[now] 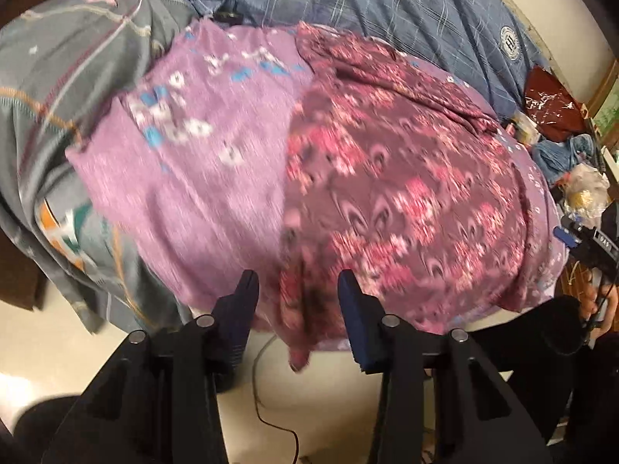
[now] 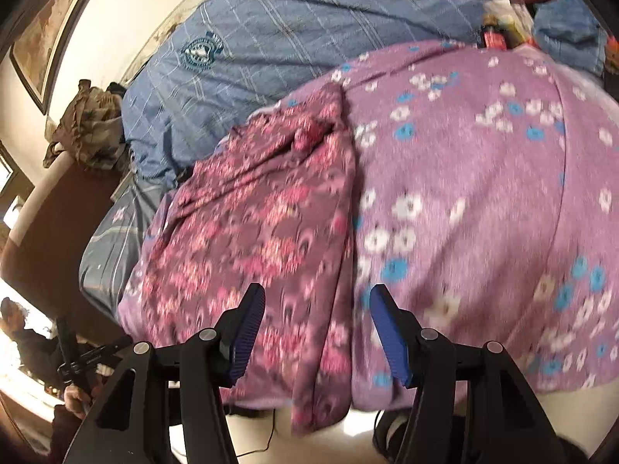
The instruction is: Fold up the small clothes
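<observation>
A maroon garment with pink flowers (image 1: 387, 193) (image 2: 251, 232) lies spread on a lilac cloth with white and blue flowers (image 1: 193, 193) (image 2: 483, 193) on the bed. Its near edge hangs over the bed's side. My left gripper (image 1: 296, 290) is at that hanging edge, with the hem between its parted fingers and the pads not pressing it. My right gripper (image 2: 317, 305) hovers open over the garment's right border, where it meets the lilac cloth, and holds nothing. Both views are blurred.
A blue checked quilt (image 1: 387, 7) (image 2: 271, 31) lies behind the lilac cloth, and a grey patterned sheet (image 1: 58, 116) to the left. Pale floor (image 1: 58, 340) with a thin cable (image 1: 267, 406) lies below the bed edge. Bags and clutter (image 1: 561, 147) sit at the far right.
</observation>
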